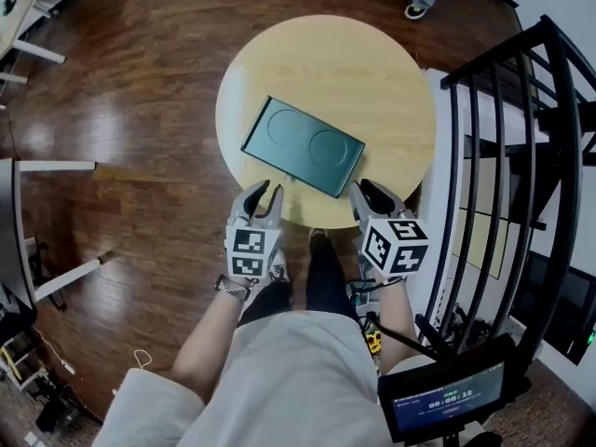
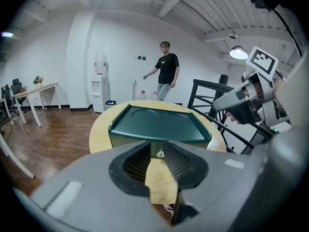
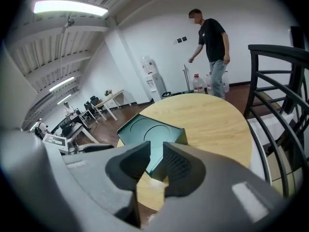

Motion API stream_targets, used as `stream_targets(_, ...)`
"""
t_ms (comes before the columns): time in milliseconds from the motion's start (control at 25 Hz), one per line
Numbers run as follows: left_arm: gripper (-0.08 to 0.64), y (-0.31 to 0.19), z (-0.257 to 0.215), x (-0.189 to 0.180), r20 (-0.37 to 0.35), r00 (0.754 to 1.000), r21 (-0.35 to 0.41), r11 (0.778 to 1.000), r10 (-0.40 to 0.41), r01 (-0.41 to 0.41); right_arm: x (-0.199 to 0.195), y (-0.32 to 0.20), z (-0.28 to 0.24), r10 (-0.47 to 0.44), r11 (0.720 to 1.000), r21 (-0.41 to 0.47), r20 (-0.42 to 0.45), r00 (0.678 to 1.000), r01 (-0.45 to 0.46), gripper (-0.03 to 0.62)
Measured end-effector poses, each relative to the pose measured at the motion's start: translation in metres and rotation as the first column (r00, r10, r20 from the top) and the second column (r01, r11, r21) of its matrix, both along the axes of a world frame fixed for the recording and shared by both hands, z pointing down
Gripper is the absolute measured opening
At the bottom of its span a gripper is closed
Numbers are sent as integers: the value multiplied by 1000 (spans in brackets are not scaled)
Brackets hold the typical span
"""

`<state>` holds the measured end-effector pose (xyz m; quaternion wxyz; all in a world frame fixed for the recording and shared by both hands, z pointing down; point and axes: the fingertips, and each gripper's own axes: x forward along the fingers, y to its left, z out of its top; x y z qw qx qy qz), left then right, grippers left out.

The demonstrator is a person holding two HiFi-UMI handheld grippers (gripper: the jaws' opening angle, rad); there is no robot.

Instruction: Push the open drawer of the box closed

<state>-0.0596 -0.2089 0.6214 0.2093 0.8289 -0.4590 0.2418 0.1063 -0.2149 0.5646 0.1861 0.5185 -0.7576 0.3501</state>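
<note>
The dark green rectangular box [image 1: 303,145] lies askew on the round pale wooden table [image 1: 372,73], with one long side turned toward you. Your left gripper [image 1: 265,192] is just short of that side's left end. Your right gripper [image 1: 361,189] is just beside its right corner. Neither one touches the box.

In the left gripper view your left gripper [image 2: 155,151] has its jaws a narrow gap apart with nothing between the pads. Through the gap you see bare tabletop and, beyond it, the box [image 2: 159,124] with a small pale knob [image 2: 160,153] on its front. In the right gripper view your right gripper [image 3: 155,153] is parted about as little and is also empty. The near corner of the box [image 3: 152,137] shows past its tips.

There are:
- one box, with two circular recesses [image 1: 315,147] sunk in its top
- one knob
- one table
- two grippers
- one person [image 2: 166,74] standing beyond the table
- one black metal railing [image 1: 521,110] on your right

From the head view the box top hides the front. In the left gripper view the jaws cover most of that front. You cannot tell how far the drawer stands out. The head view cuts the standing person off at the shoes.
</note>
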Motion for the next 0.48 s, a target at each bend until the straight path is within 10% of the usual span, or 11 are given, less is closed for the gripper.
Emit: stream_targets(480,44,-3,-84,31,-139,989,200,979,53,-24,22,12,-83,47,978,199,55,997,-57,22)
